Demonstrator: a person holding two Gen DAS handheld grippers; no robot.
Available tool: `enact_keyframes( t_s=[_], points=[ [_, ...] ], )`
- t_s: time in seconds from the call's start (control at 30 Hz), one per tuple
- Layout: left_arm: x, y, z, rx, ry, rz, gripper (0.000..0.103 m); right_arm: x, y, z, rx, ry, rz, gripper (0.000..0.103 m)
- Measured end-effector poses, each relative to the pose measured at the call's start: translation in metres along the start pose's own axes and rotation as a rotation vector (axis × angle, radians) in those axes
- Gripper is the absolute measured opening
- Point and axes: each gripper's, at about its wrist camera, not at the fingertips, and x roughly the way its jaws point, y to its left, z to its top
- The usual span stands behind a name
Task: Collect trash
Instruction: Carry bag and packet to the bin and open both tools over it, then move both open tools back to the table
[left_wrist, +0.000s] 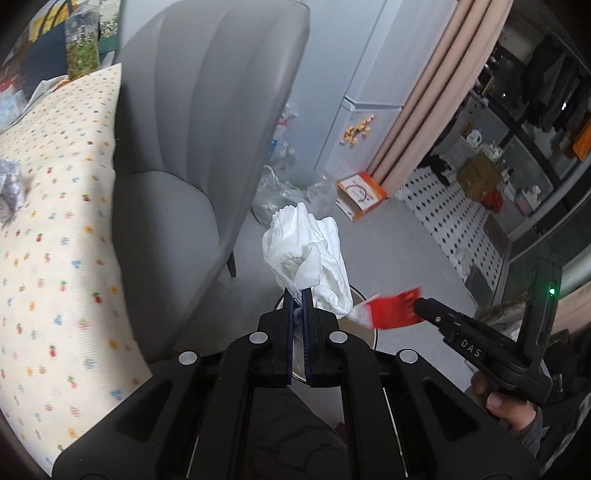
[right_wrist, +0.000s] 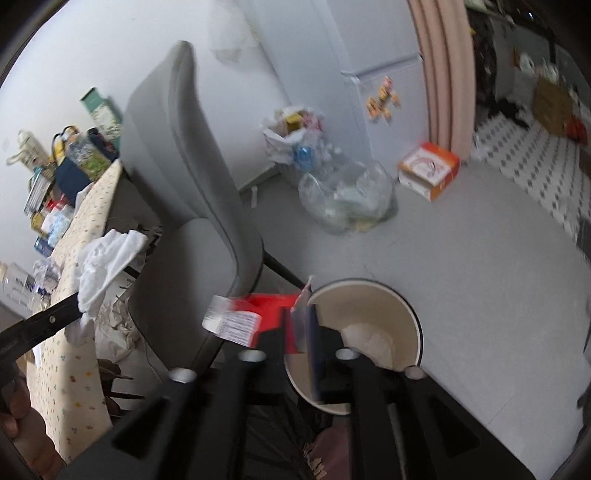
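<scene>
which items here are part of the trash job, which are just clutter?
Job:
- tissue, in left tongs
- red wrapper, in right tongs
- bin, below right tongs

Clutter:
- chair
- orange box
- bag of bottles
- table

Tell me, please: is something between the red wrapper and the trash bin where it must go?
Nothing visible blocks it. The right claw holds the red wrapper at the rim of the open bin, beside the grey chair.
</scene>
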Motion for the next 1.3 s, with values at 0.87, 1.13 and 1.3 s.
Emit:
enact_keyframes(
  t_s=[0.87, 1.13, 1.3],
  points=[
    [0.06, -0.066, -0.001, 0.107, 0.104, -0.1, 0.085, -0.059, -0.079, 0.017, 0.147, -0.161, -0.086, 0.064],
    [0.016, -0.038, 0.011, 0.047, -0.02, -0.045, 0.095, -0.056, -0.051, 0.017, 0.102, -0.15, -0.049, 0.076],
    [-0.025, -0.013, 0.019, -0.01, -0.121, -0.02, 0.097, -0.06, -0.02, 0.019, 0.043, -0.167, -0.027, 0.087]
  ],
)
